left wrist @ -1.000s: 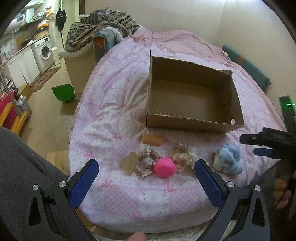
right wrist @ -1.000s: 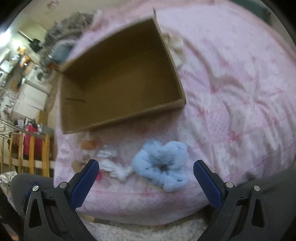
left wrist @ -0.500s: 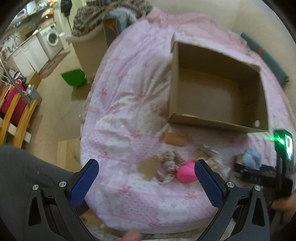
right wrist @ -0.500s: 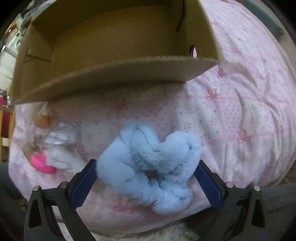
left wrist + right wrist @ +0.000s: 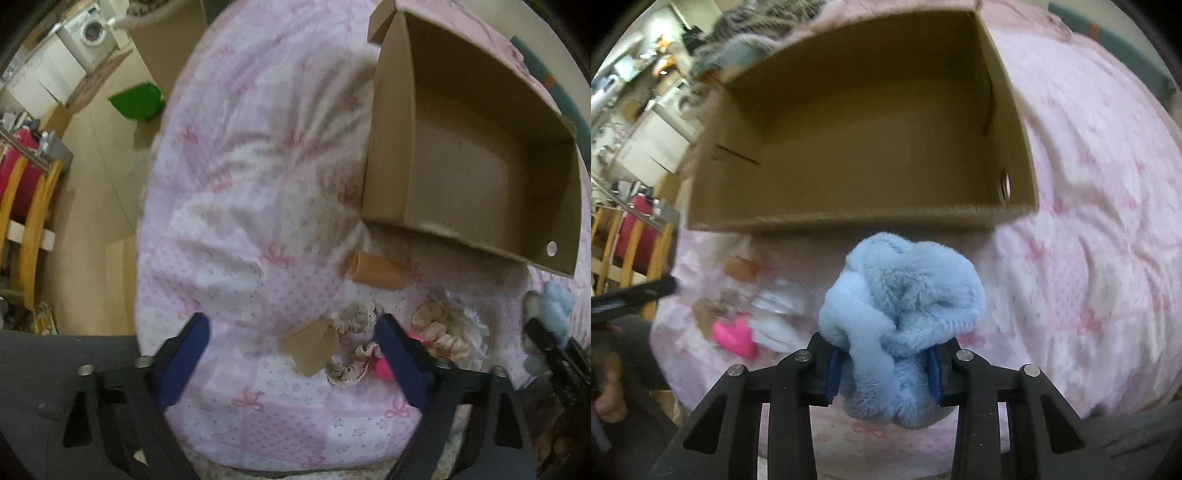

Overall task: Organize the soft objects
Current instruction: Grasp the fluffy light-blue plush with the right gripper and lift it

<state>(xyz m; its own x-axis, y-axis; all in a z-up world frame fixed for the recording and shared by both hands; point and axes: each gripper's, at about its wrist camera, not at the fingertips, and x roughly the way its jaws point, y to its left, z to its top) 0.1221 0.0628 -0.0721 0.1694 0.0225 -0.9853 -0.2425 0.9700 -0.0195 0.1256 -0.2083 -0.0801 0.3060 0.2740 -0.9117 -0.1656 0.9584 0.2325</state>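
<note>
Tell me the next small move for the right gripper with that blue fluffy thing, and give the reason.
Probably lift it and carry it forward over the cardboard box. The right gripper has just been closing, and its pads now squeeze the blue fluffy scrunchie. The box stands open and looks empty just beyond it, on the pink quilt.
</note>
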